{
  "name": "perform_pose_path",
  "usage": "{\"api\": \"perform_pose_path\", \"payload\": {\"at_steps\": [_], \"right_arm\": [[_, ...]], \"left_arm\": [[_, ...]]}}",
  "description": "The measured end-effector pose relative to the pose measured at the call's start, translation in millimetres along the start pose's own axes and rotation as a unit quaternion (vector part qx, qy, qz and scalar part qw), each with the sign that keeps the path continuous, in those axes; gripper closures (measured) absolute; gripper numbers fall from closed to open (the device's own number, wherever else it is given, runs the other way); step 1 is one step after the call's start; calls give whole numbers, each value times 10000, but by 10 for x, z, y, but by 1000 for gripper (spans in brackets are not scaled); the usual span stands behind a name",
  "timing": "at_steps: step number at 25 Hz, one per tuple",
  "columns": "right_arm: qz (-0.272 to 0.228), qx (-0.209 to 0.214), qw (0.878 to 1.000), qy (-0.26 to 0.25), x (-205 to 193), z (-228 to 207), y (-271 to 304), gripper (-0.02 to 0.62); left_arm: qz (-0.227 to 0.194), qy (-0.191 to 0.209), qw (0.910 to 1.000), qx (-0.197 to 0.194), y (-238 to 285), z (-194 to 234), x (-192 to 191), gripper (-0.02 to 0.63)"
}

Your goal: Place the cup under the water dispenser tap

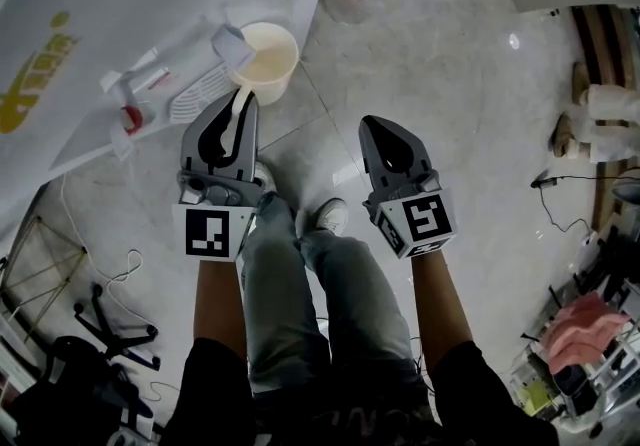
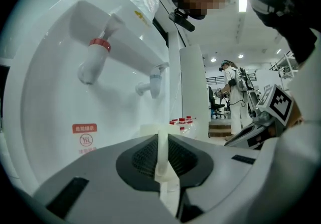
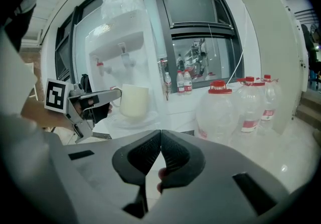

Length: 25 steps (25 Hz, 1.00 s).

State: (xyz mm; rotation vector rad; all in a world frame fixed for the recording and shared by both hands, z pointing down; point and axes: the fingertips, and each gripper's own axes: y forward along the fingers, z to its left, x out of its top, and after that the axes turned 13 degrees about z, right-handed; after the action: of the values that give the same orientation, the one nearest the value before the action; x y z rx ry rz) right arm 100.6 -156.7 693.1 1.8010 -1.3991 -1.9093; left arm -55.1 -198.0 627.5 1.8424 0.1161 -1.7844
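A cream cup (image 1: 268,60) hangs by its handle (image 2: 162,153) in my left gripper (image 1: 244,97), which is shut on that handle. The cup is at the front of the white water dispenser (image 1: 120,14), beside the blue-marked tap (image 1: 232,42) and over the grey drip tray (image 1: 195,99). I cannot tell whether it rests on the tray. The red tap (image 2: 96,60) and the blue tap (image 2: 153,84) stand above and ahead in the left gripper view. The right gripper view shows the cup (image 3: 134,100) below both taps. My right gripper (image 1: 369,122) is shut and empty, off to the right over the floor.
Several large red-capped water bottles (image 3: 223,110) stand on the floor right of the dispenser. A cable (image 1: 560,204) and cluttered shelves (image 1: 590,334) lie to the right, wire racks (image 1: 40,264) at lower left. Another person (image 2: 233,90) stands far off.
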Motion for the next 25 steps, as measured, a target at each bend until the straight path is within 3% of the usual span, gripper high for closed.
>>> {"api": "perform_pose_path", "payload": {"at_steps": [6,17,25], "right_arm": [[36,-34,10000,29,-53,-15,111,580],[337,15,9994,24,-242,-16,173,580],[285,4,9995,144,-332,-13,183,580]], "left_arm": [[70,245,9997,-63,65,43,-115,561],[154,163,9997,-63,76,111,-268,560],[247,108,9996,-3,72,169,-358,558]]}}
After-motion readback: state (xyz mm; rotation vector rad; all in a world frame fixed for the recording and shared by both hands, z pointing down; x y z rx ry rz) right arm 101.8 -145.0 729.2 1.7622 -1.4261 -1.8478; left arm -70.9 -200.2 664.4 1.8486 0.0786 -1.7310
